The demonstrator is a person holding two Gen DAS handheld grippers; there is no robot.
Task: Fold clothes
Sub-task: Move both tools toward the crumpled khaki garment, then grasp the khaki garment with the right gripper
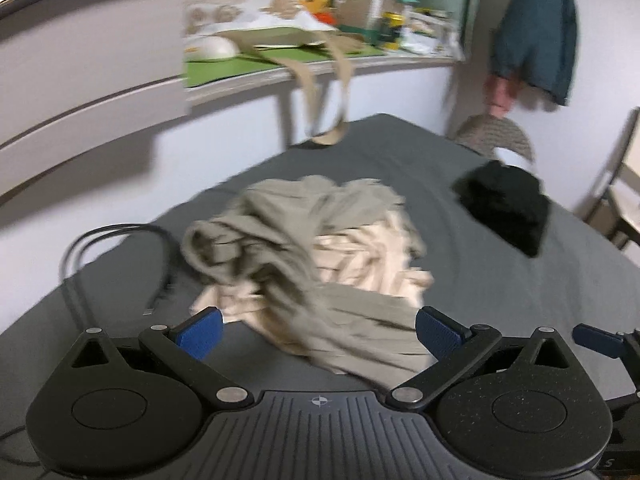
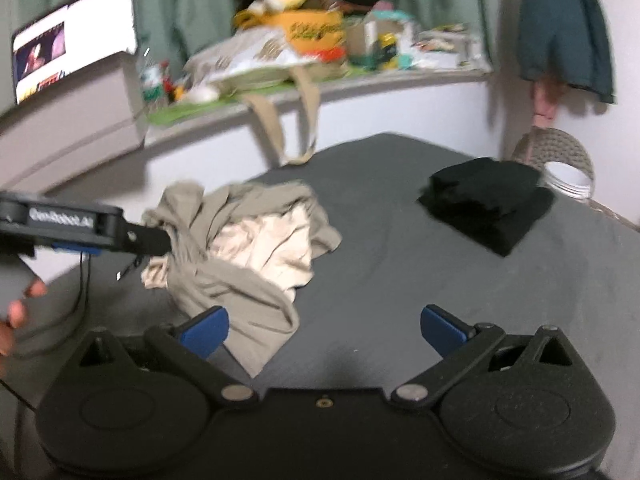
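A crumpled khaki garment (image 1: 288,236) (image 2: 240,292) lies tangled over a cream garment (image 1: 360,256) (image 2: 264,248) in a heap on the grey bed sheet (image 1: 500,300) (image 2: 380,280). My left gripper (image 1: 319,332) is open, its blue pads on either side of the heap's near end. Seen from the right wrist, the left gripper (image 2: 162,240) reaches the heap's left side, with a hand (image 2: 16,312) behind it. My right gripper (image 2: 324,332) is open over bare sheet, its left pad beside the khaki cloth's near tip. A folded black garment (image 1: 504,208) (image 2: 488,204) rests at the far right.
A black cable (image 1: 120,248) loops at the bed's left edge. Behind the bed a cluttered shelf (image 2: 320,84) carries a tote bag whose straps (image 1: 332,92) hang down to the sheet. A woven basket (image 2: 560,152), a hanging teal jacket (image 1: 536,32) and a lit screen (image 2: 72,40) surround it.
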